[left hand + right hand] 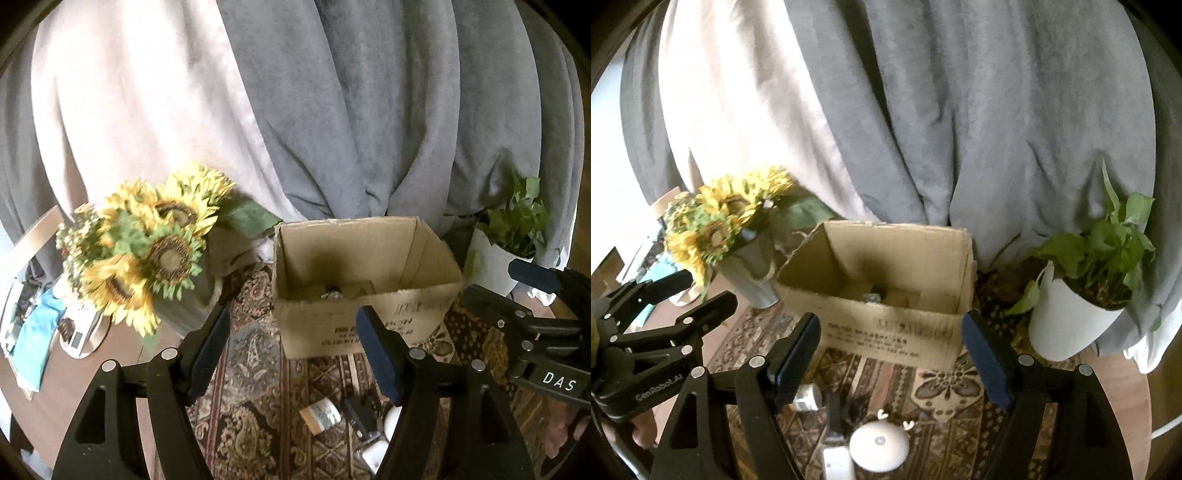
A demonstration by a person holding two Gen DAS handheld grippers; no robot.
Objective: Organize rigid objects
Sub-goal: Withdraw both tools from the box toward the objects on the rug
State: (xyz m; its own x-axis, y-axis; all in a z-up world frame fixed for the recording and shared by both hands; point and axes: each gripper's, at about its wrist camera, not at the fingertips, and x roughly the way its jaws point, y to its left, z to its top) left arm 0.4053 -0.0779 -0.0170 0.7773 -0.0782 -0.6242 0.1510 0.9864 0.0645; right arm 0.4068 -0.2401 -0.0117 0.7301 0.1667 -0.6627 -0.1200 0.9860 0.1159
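Left wrist view shows the left gripper wide open and empty before the cardboard box. The right gripper gapes equally, holding nothing.

One box, two plants, a few loose items

There is one open cardboard box with a single small item visible inside, one vase of sunflowers showing about three blooms, and one white potted plant. In front of the box lie one small jar, one round white gadget and one black-and-white clip-like piece. Two hand-held grippers appear: left and right.
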